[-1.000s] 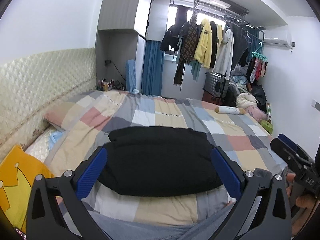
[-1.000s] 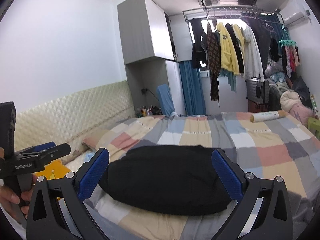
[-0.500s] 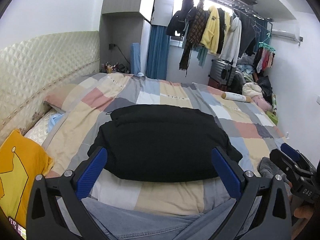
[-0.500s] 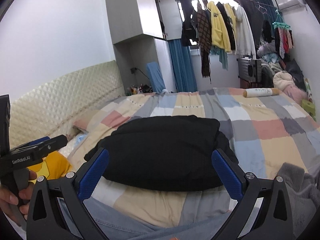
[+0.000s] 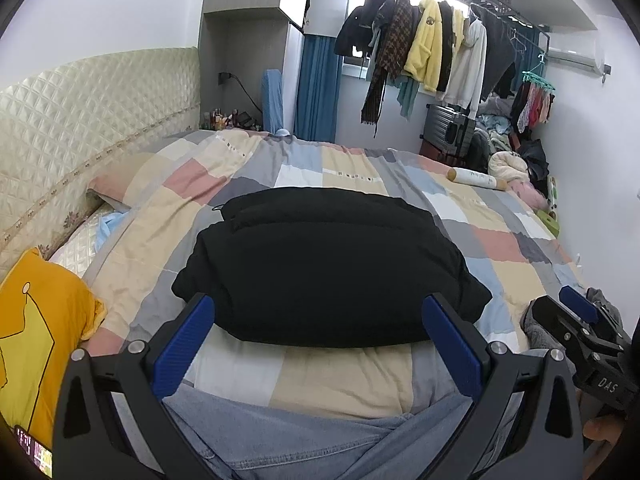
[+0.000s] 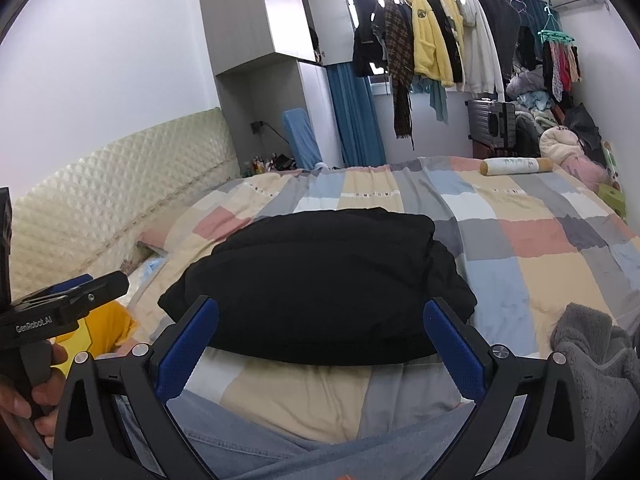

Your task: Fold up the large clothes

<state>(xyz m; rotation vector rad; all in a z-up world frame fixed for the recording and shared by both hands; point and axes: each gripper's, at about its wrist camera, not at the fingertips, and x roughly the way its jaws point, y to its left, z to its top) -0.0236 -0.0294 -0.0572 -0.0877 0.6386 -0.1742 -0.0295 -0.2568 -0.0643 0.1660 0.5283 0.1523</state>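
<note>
A black garment (image 5: 324, 268) lies folded into a thick rectangular bundle in the middle of the patchwork bedspread (image 5: 352, 168); the right wrist view shows the same bundle (image 6: 320, 284). My left gripper (image 5: 318, 332) is open and held above the bundle's near edge, with nothing between its blue pads. My right gripper (image 6: 320, 334) is open too, also hovering near that edge. The right gripper (image 5: 584, 320) appears at the right of the left wrist view, and the left gripper (image 6: 76, 300) at the left of the right wrist view, held by a hand (image 6: 24, 392).
Blue jeans (image 5: 312, 436) lie at the bed's near edge under both grippers. A grey fleece garment (image 6: 596, 368) sits at the near right. A yellow pillow (image 5: 36, 332) lies left, a cream roll (image 6: 516, 166) at the far right. Clothes hang on a rack (image 5: 432, 44).
Both cameras have tipped downward and drawn back toward the bed's near edge, so the jeans and the grey fleece have come into view. The black bundle has not moved. Both grippers stay open.
</note>
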